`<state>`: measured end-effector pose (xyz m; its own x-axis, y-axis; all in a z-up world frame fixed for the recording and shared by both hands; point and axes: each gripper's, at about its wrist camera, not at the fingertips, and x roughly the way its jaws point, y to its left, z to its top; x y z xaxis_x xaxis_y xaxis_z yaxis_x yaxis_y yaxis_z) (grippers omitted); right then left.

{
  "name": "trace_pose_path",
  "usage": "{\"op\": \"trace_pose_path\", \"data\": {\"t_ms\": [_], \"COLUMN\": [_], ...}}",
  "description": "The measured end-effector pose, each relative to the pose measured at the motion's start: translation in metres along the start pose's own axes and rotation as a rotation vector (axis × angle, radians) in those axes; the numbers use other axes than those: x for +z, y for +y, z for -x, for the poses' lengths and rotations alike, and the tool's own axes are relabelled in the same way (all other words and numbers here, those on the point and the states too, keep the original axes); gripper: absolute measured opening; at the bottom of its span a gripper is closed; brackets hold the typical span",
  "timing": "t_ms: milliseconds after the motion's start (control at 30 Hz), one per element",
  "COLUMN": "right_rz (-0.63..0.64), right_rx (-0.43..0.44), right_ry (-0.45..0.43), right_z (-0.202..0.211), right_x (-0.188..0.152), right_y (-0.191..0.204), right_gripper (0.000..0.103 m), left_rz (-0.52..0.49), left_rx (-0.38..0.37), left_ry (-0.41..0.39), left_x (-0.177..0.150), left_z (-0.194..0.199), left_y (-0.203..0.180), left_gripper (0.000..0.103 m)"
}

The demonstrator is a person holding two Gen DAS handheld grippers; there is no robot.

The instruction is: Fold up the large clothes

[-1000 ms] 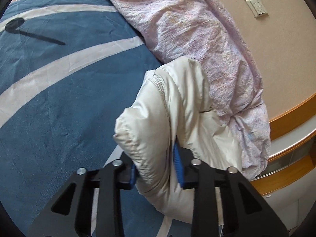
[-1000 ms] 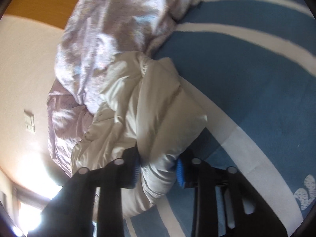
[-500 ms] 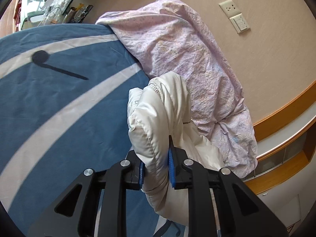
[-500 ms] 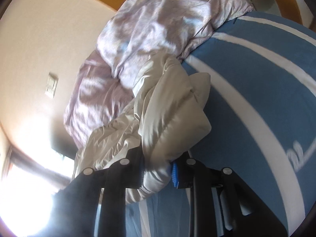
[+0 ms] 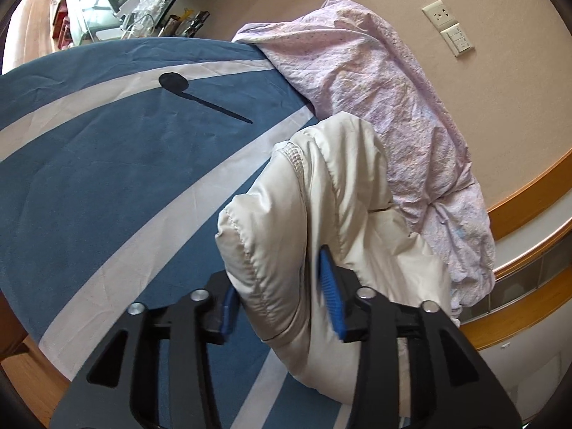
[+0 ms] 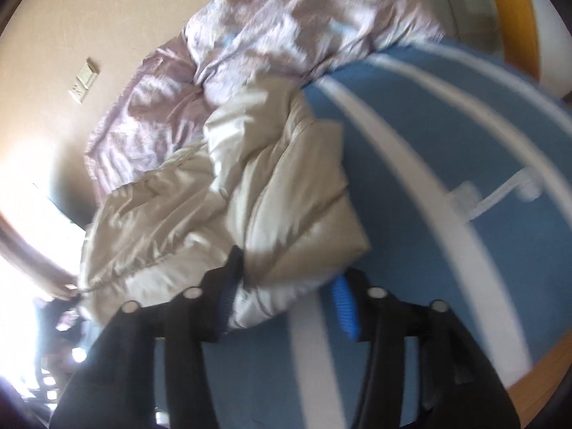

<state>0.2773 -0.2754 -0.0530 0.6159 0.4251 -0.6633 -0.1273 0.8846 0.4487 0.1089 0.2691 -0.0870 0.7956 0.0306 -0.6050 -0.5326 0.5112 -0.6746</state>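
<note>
A cream puffy jacket (image 5: pixel 321 214) lies bunched on the blue bedcover (image 5: pixel 107 178) with white stripes, against a pink quilt (image 5: pixel 386 100). My left gripper (image 5: pixel 279 304) has a thick fold of the jacket between its blue pads; its jaws are opening and the fold puffs out to fill the gap. In the right wrist view, which is blurred, the jacket (image 6: pixel 250 186) sits in a heap. My right gripper (image 6: pixel 286 304) is at its near edge with its jaws opening: the cloth rests against the left pad, and the right pad stands clear of it.
The pink quilt (image 6: pixel 286 35) is piled along the beige wall (image 5: pixel 500 107), which carries a socket and switch plate (image 5: pixel 448 28). A wooden ledge (image 5: pixel 529 207) runs beyond the bed. Cluttered shelves (image 5: pixel 107 10) stand at the far end. Bright window glare fills the right wrist view's left side.
Both grippers' jaws have spread apart from a tight pinch on the jacket. Both views have pulled back, showing more of the bed and wall. The right wrist view has rolled.
</note>
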Motion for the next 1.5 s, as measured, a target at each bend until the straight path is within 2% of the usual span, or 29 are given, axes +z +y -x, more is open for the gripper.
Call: {"op": "trace_pose_path", "data": {"t_ms": [33,67,167,400,567,667,833,1033,1233,1367,1433,1500], "right_rz": [0.031,0.053,0.148,0.343,0.408,0.445,0.438,0.409,0.412,0.45,0.496,0.539], "right_rx": [-0.059,-0.102,-0.224,-0.175,-0.133,-0.148,-0.19,-0.187,-0.148,-0.066,-0.055,-0.127], "right_ry": [-0.051,-0.091,-0.187,-0.144,-0.113,-0.115,-0.091,-0.069,-0.079,-0.08,-0.041,0.045], "right_z": [0.009,0.013,0.027,0.003,-0.017,-0.025,-0.037,-0.044,-0.05,-0.05,-0.059,-0.082], "right_x": [0.002,0.004,0.013,0.011,-0.001,-0.009,-0.017,-0.016,-0.012,-0.013,-0.021,-0.029], "right_y": [0.003,0.006,0.023,0.084,0.118,0.133,0.128,0.117,0.135,0.163,0.179,0.186], "right_gripper": [0.067,0.073,0.073,0.073,0.073,0.073,0.071,0.071,0.071,0.071,0.071,0.072], "left_rz": [0.001,0.0,-0.011,-0.035,-0.061,-0.053,-0.04,-0.038,-0.011,-0.016,-0.008,-0.001], "left_rx": [0.005,0.012,0.015,0.023,0.031,0.036,0.04,0.056,0.062,0.068,0.064,0.054], "left_ry": [-0.002,-0.01,-0.022,-0.053,-0.064,-0.062,-0.058,-0.042,-0.024,-0.022,-0.021,-0.019], "left_x": [0.0,-0.001,-0.003,-0.01,-0.01,-0.009,-0.009,-0.009,-0.007,-0.009,-0.008,-0.008], "left_z": [0.0,0.001,0.0,-0.004,-0.008,-0.011,-0.015,-0.024,-0.034,-0.036,-0.037,-0.038], "left_y": [0.001,0.001,0.002,-0.007,-0.02,-0.022,-0.02,-0.023,-0.022,-0.022,-0.021,-0.021], "left_gripper": [0.063,0.066,0.074,0.077,0.077,0.077,0.077,0.077,0.077,0.077,0.077,0.078]}}
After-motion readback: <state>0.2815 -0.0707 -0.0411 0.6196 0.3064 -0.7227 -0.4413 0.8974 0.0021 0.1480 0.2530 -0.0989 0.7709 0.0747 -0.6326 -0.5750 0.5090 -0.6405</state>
